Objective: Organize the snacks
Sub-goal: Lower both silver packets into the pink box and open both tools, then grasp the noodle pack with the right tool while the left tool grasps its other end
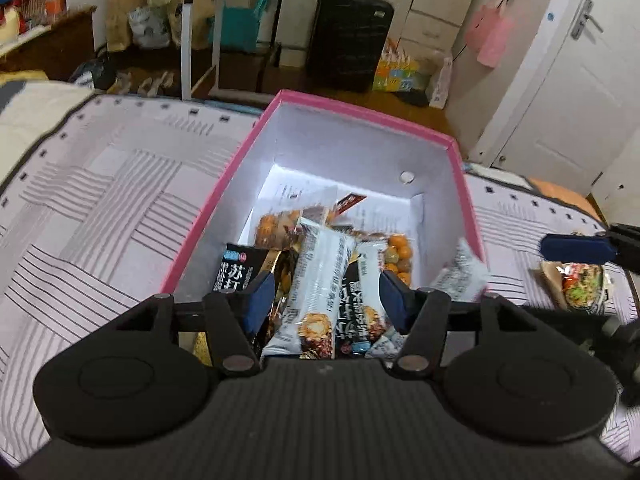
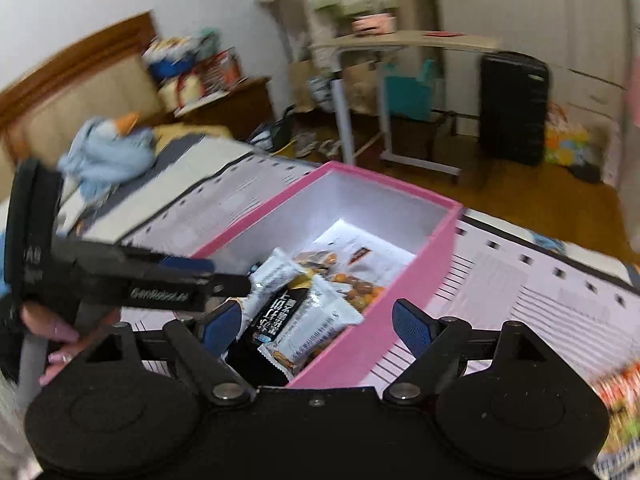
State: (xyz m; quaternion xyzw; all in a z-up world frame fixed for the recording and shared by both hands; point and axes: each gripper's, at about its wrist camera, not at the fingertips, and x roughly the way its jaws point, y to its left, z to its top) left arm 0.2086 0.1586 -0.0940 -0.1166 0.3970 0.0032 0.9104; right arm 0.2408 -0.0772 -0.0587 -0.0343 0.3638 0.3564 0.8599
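Observation:
A pink box (image 1: 216,216) with a white inside stands on the bed and holds several snack packs. My left gripper (image 1: 326,300) hangs open over its near end, above a white snack bar (image 1: 316,280) that lies loose between the fingers. A small white packet (image 1: 460,276) sits blurred at the box's right wall. My right gripper (image 2: 318,322) is open and empty over the box's (image 2: 412,280) near right wall. The left gripper (image 2: 200,276) shows from the side at the box's left. A colourful snack bag (image 1: 580,286) lies on the bed right of the box, under one right finger (image 1: 576,248).
The bed has a striped white cover (image 1: 100,208). Beyond its far edge are a black suitcase (image 1: 348,40), a white-legged table (image 1: 200,32), bags on the wood floor and a white door (image 1: 580,80). A blue cloth (image 2: 108,152) lies near the headboard.

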